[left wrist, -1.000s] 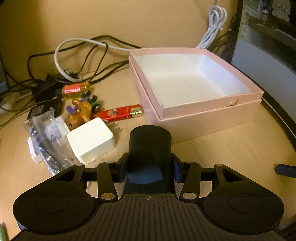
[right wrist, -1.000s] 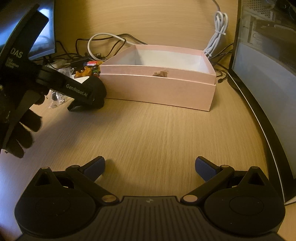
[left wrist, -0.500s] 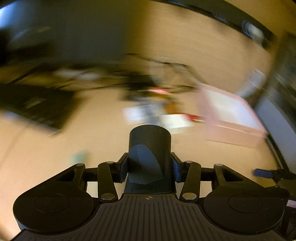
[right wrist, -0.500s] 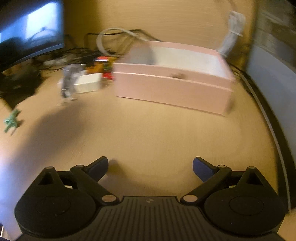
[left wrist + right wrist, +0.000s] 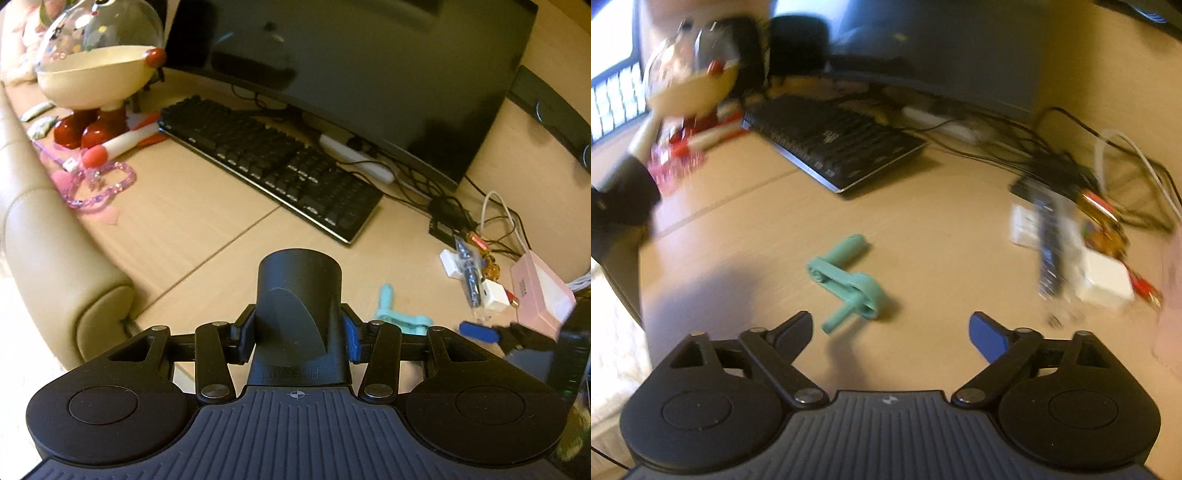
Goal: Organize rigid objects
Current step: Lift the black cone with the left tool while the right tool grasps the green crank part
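My left gripper (image 5: 299, 338) is shut on a black plastic nozzle (image 5: 299, 295) that stands up between its fingers. A teal crank handle (image 5: 849, 280) lies flat on the wooden desk just ahead of my right gripper (image 5: 891, 319). The right jaws are closing and stand wide; the crank's thin peg reaches toward the left finger without touching the pads. In the left wrist view the crank (image 5: 399, 314) lies right of the nozzle, beside the right gripper's blue finger (image 5: 476, 330). The pink box (image 5: 543, 295) sits at the far right, with a white cube (image 5: 493, 295) next to it.
A black keyboard (image 5: 273, 166) and dark monitor (image 5: 351, 66) fill the back. A domed toy on red feet (image 5: 99, 74) and pink beads (image 5: 99, 188) stand at left, by a padded beige edge (image 5: 55, 240). Cables, a bagged item and small trinkets (image 5: 1071, 229) crowd the right.
Both views have swung left, from the pink box to the keyboard side of the desk. The teal crank has come in front of the right gripper, whose jaws have narrowed. The left still grips the nozzle.
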{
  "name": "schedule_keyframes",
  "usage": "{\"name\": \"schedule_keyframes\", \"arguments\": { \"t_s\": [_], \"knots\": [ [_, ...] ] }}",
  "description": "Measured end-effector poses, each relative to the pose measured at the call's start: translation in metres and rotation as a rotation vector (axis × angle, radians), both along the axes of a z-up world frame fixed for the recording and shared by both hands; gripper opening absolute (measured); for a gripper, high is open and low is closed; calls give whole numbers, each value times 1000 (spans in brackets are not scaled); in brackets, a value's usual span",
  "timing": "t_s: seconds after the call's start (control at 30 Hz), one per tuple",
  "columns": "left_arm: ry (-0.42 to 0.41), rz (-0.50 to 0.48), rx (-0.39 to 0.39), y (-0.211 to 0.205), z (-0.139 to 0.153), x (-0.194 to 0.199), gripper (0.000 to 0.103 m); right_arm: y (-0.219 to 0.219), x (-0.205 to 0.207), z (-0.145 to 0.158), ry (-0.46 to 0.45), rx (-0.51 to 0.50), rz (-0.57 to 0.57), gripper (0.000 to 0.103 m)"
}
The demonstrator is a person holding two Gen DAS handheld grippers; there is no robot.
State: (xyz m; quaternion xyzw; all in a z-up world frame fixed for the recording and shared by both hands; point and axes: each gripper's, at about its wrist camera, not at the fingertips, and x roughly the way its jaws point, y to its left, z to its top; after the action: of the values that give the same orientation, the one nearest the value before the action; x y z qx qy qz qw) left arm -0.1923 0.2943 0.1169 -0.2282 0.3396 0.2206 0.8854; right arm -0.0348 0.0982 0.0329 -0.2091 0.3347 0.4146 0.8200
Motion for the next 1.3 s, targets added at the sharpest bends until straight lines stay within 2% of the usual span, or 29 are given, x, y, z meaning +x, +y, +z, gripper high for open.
{"name": "schedule_keyframes", "arguments": {
  "t_s": [0.07, 0.13, 0.27, 0.33, 0.4, 0.6, 0.63, 0.67, 0.77, 0.9, 1.07, 1.13, 1.3],
  "knots": [
    [-17, -15, 11, 8, -2, -3, 50, 4, 3, -3, -88, -54, -23, 85],
    [-23, -8, 19, 15, -7, -6, 50, -6, 7, 0, -134, -40, -64, 85],
    [-30, 24, -43, 28, -17, -8, 50, -16, 8, 8, 3, 60, -10, 85],
    [-19, 12, -38, 31, -20, -4, 50, -9, 1, 4, -20, 60, 30, 85],
    [-9, 1, -36, 34, -20, 0, 50, 3, -2, -2, -35, 52, 24, 85],
    [9, -45, -7, 32, -16, 5, 50, 28, 11, -16, 50, 81, -27, 84],
    [16, -63, -5, 30, -16, 8, 50, 31, 12, -15, 57, 82, -28, 75],
    [19, -82, -6, 28, -16, 12, 50, 32, 11, -14, 44, 77, -26, 71],
    [22, -175, -20, 14, -17, 27, 50, 22, 4, -4, -17, 64, -45, 71],
    [37, -368, -29, -24, -21, 58, 50, -22, 1, 24, -59, 82, -117, 71],
    [59, -658, -68, -95, -26, 102, 50, -106, 2, 62, -93, 107, -326, 71],
    [52, -746, -87, -121, -25, 117, 50, -142, 0, 74, -113, 104, -416, 71],
    [-43, -892, -85, -175, 1, 171, 51, -221, -18, 94, -164, 110, -628, 71]
  ]
}}
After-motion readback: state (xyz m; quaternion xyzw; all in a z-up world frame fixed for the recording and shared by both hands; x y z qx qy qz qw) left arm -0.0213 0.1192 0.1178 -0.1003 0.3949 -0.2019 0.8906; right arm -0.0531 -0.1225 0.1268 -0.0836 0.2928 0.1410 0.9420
